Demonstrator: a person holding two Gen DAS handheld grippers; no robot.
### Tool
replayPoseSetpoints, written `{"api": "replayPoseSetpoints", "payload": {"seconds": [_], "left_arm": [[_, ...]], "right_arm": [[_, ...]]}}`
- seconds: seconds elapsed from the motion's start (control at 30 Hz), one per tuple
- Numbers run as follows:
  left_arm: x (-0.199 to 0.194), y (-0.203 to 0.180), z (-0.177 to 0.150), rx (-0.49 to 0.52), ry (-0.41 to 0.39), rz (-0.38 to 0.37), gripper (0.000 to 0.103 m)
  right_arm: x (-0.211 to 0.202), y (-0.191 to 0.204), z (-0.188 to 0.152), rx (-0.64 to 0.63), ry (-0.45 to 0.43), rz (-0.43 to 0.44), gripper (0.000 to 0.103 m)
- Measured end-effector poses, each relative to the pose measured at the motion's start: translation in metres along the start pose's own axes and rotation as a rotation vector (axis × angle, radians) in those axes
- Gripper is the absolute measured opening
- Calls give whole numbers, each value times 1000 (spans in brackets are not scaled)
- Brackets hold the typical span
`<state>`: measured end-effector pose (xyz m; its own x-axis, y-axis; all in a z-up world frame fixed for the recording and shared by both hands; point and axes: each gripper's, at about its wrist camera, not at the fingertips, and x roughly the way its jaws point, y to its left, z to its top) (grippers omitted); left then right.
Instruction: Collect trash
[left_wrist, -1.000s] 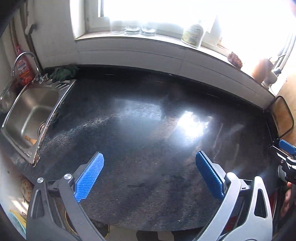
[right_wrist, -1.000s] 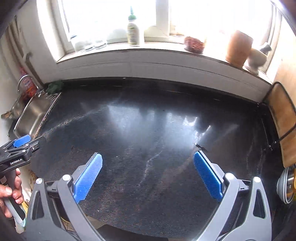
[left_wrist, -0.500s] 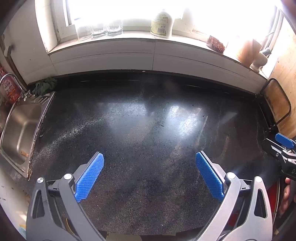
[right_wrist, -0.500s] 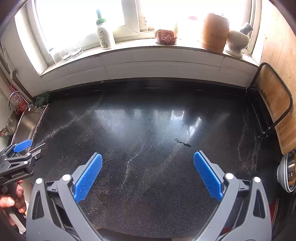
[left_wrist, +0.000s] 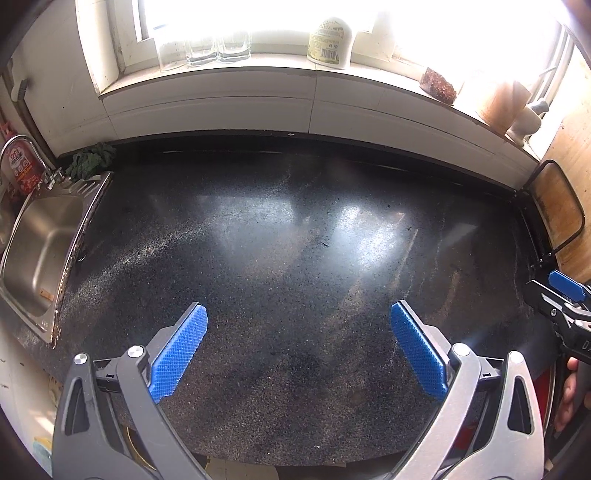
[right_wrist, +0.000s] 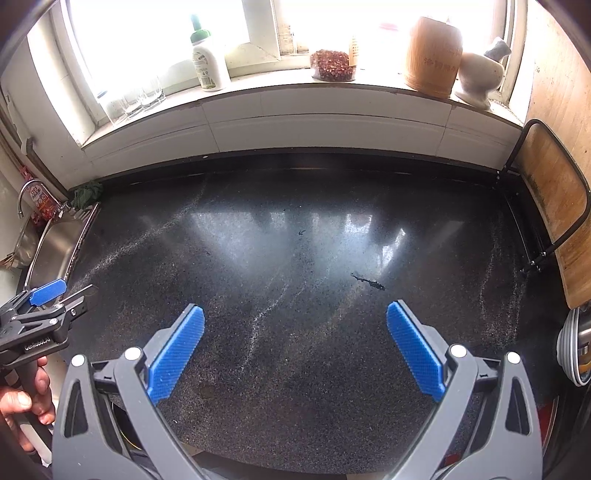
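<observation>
Two claws hover side by side over a dark speckled kitchen surface (right_wrist: 295, 295), the left claw (left_wrist: 299, 350) and the right claw (right_wrist: 295, 350) both spread wide with nothing between their blue pads. Seen from the right wrist camera, a hand (right_wrist: 22, 410) grips the left claw's handle, whose black body carries partly legible white lettering beginning "GenRobot". Just ahead of the right claw lies the only visible trash, a small dark scrap (right_wrist: 367, 282) on the bare surface; the left wrist camera shows it only as a tiny speck. At the left edge sits a steel sink (left_wrist: 40, 243), its basin holding a small pale fragment near the front wall, with a tap and a red-labelled bottle (left_wrist: 18, 170) behind it; the label's writing is too blurred to read. A green cloth (right_wrist: 86, 194) is bunched at the sink's far corner. At the right end a wooden cutting board (right_wrist: 554, 221) leans in a black wire rack, and only the right wrist camera shows stacked dishes (right_wrist: 574, 350) beside it. Along the windowsill (right_wrist: 295, 92) stand clear drinking glasses (right_wrist: 140, 98), a white bottle with a green cap (right_wrist: 208, 62) whose label cannot be read, a clear container of reddish-brown dried pieces (right_wrist: 332, 66), a bamboo jar (right_wrist: 432, 55) with faint unreadable markings, and a white mortar with pestle (right_wrist: 480, 77).
</observation>
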<state>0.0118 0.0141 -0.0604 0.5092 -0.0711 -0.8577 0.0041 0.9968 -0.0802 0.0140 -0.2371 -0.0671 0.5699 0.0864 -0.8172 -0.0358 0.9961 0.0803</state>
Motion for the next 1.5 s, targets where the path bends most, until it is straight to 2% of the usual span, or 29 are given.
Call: {"api": "replayPoseSetpoints", "payload": {"seconds": [1.5], "left_arm": [[-3,-2,-7,18,-1,18,97]], "right_arm": [[0,0,0,-5,8,9,96]]}}
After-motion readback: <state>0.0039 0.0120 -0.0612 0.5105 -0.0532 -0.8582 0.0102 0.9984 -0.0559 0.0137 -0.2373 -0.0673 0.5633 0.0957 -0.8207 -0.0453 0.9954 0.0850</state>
